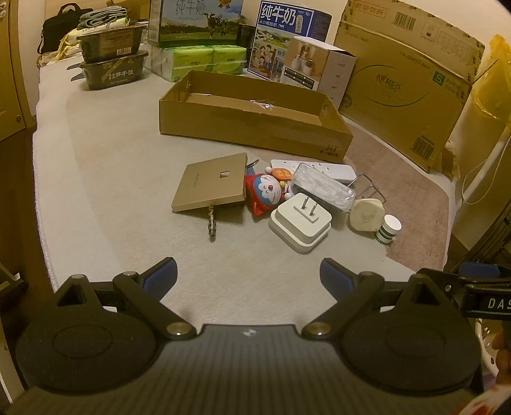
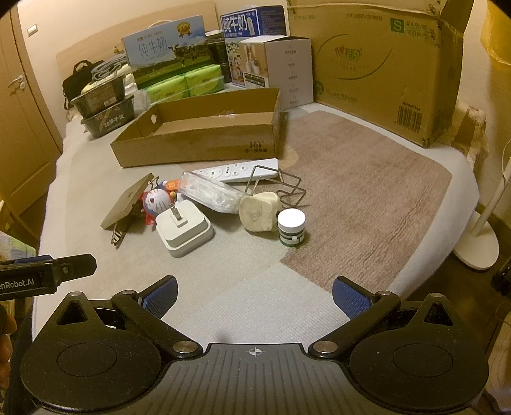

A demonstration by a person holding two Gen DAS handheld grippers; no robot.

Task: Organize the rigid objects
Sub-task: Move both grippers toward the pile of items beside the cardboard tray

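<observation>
A pile of small objects lies on the bed in front of an open shallow cardboard box. The pile holds a flat tan box, a Doraemon toy, a white plug adapter, a clear plastic case, a white power strip, a cream plug, a small white jar and a wire rack. My left gripper and right gripper are open, empty, hovering short of the pile.
Stacked food trays, milk cartons, tissue packs, a white product box and a large carton line the far side. A fan base stands on the floor at right.
</observation>
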